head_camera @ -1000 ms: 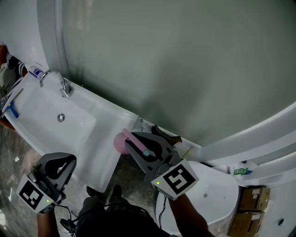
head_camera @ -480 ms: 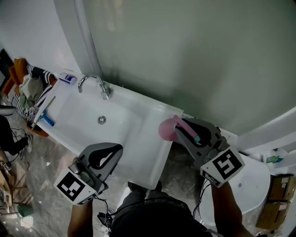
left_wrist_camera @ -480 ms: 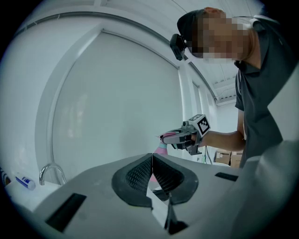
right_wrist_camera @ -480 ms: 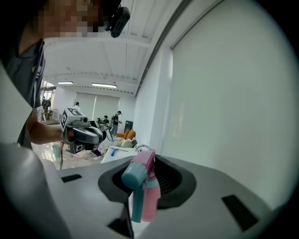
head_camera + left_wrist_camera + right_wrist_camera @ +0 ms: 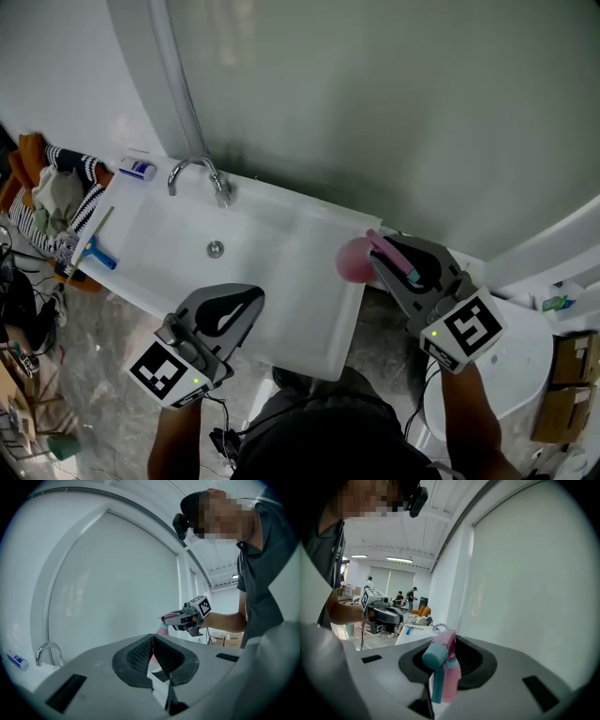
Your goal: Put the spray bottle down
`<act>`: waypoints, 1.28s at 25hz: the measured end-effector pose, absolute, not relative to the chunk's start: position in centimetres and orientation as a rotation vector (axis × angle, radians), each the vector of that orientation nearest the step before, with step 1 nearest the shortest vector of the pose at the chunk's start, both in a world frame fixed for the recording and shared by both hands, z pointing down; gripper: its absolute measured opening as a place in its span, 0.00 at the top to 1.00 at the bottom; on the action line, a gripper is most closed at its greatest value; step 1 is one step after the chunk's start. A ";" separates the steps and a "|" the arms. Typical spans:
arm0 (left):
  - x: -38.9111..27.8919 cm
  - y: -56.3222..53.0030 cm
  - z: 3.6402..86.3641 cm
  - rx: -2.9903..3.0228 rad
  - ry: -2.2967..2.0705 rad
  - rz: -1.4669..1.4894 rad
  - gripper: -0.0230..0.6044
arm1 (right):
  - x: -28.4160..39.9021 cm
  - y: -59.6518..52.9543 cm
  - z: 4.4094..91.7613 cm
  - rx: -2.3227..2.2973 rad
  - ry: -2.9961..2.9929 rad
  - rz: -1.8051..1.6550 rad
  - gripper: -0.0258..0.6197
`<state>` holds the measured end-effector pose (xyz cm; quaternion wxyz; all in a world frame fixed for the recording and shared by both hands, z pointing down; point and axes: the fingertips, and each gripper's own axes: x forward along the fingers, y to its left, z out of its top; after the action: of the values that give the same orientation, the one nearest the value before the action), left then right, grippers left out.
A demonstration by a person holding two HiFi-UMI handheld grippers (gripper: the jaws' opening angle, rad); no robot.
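A pink spray bottle with a teal trigger hangs just off the right end of the white sink counter. My right gripper is shut on its neck, with the body hanging below the jaws. In the right gripper view the bottle sits upright between the pads. My left gripper hovers over the counter's front edge, its jaws shut and nothing between them. The left gripper view shows its fingertips touching and, beyond them, the right gripper with the bottle.
The basin has a chrome faucet and a drain. A small tube and a blue-handled squeegee lie at its left end, with clothes beyond. A white toilet and cardboard boxes stand at the right.
The left gripper has moved right, from off the basin's front left to over the counter's front edge. The right gripper still holds the bottle by the counter's right end.
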<state>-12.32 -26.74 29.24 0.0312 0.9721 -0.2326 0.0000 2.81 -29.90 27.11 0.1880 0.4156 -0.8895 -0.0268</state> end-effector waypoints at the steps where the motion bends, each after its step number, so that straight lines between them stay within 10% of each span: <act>1: -12.4 -26.9 29.4 2.992 -0.713 -0.002 0.95 | 2.7 -30.0 27.2 1.173 -2.501 -0.075 0.82; 32: -7.1 -34.4 31.4 2.875 -0.901 0.155 0.95 | 6.2 -40.5 31.5 0.957 -2.630 0.038 0.82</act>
<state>-7.06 -34.38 31.39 0.0624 0.9511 -0.2981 0.0513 6.21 -40.55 31.46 0.1703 0.3369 -0.9259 0.0132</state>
